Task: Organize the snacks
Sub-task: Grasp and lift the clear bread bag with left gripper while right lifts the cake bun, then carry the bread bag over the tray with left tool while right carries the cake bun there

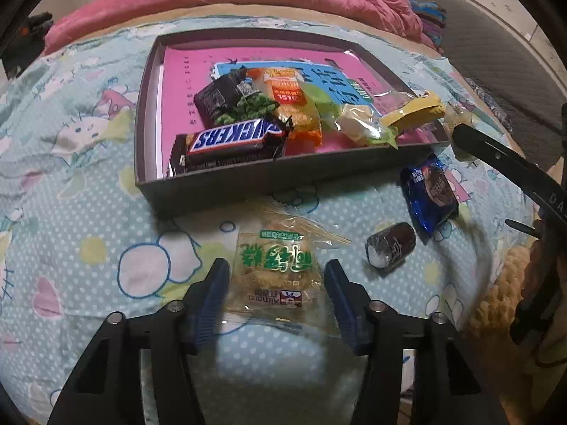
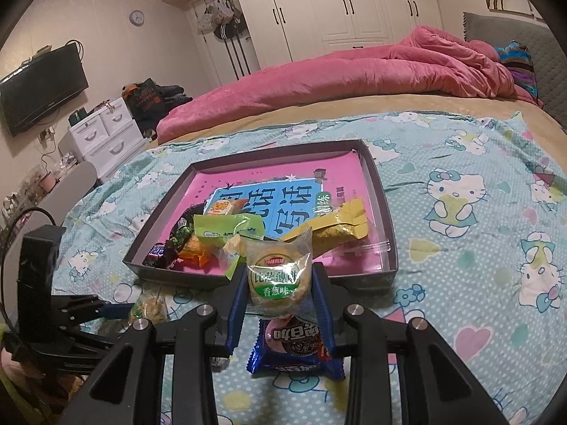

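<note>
The left tongs [image 1: 276, 283] stand released astride a clear cracker packet [image 1: 274, 269] on the bed; the right tongs [image 2: 280, 283] grasp a round biscuit pack [image 2: 278, 272] just short of the box [image 2: 269, 279].

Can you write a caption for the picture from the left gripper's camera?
Left gripper open around a clear snack packet on the bedsheet, snack box beyond.

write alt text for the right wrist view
The right tool grips a clear-wrapped round biscuit just short of a shallow box already holding snacks, on a cartoon-cat bedsheet. A blue cookie packet lies beneath it.
</note>
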The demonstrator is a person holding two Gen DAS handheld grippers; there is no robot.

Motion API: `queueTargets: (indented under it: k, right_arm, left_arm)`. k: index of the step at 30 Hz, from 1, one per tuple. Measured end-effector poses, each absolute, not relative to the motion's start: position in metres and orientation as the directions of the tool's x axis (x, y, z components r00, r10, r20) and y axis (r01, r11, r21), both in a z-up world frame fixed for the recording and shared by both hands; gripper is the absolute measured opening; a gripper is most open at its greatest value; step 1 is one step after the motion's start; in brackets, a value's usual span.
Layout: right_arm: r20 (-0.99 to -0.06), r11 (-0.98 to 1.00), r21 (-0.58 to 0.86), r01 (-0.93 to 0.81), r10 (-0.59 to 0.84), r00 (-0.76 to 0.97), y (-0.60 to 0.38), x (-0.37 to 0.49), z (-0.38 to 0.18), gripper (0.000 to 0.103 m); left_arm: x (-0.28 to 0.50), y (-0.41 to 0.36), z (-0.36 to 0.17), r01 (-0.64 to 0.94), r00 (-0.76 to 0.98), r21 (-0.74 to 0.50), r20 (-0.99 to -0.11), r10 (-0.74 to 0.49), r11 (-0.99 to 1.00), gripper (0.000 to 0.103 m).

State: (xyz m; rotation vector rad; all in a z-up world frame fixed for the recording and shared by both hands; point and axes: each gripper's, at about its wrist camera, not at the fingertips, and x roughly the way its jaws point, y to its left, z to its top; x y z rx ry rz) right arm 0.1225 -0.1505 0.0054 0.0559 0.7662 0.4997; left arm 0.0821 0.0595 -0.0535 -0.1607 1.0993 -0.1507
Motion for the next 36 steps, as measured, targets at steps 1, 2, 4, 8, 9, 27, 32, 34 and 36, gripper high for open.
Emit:
queueTargets:
  k: [1, 2, 4, 8, 9, 27, 32, 34, 36]
  right_arm:
    - [-0.65, 0.882, 0.227, -0.412, 0.452, 0.611, -0.151, 0.123, 0.005, 0.035]
    - [-0.649, 0.882, 0.229, -0.411, 0.453, 0.612, -0.151, 0.123, 0.006, 0.035]
    - [-0.645, 0.882, 0.231, -0.411, 0.455, 0.613, -0.151, 0.123, 0.007, 0.035]
    - [-0.643, 0.883, 0.232, -0.409, 0.455, 0.616, -0.152, 0.126, 0.007, 0.035]
    - [-0.644, 0.883, 0.232, -0.408, 0.454, 0.616, -0.152, 0.127, 0.007, 0.035]
    - [-0.661, 0.883, 0.249, -0.398, 0.456, 0.596, -0.145, 0.15, -0.008, 0.035]
    - [-0.661, 0.88, 0.258, -0.4, 0.462, 0.591, -0.147, 0.151, -0.008, 0.035]
    - [-0.664, 0.879, 0.261, -0.398, 0.463, 0.587, -0.147, 0.153, -0.009, 0.035]
    - [-0.667, 0.88, 0.26, -0.398, 0.462, 0.585, -0.147, 0.155, -0.01, 0.035]
  left_arm:
    - [0.082, 0.059, -0.052, 0.042, 0.456, -0.212, -0.866, -0.208, 0.976, 0.054]
    - [0.082, 0.059, -0.049, 0.043, 0.466, -0.228, -0.857, -0.221, 0.973, 0.053]
    - [0.08, 0.058, -0.04, 0.049, 0.492, -0.25, -0.837, -0.242, 0.967, 0.052]
    - [0.083, 0.055, -0.028, 0.061, 0.52, -0.28, -0.81, -0.27, 0.958, 0.052]
    - [0.085, 0.054, -0.026, 0.066, 0.524, -0.284, -0.806, -0.276, 0.956, 0.052]
    - [0.084, 0.053, -0.009, 0.07, 0.524, -0.356, -0.782, -0.338, 0.932, 0.046]
    - [0.083, 0.058, 0.009, 0.064, 0.566, -0.37, -0.751, -0.34, 0.927, 0.046]
    - [0.086, 0.058, 0.016, 0.068, 0.583, -0.357, -0.744, -0.328, 0.932, 0.046]
    - [0.093, 0.059, 0.021, 0.063, 0.595, -0.348, -0.739, -0.316, 0.935, 0.046]
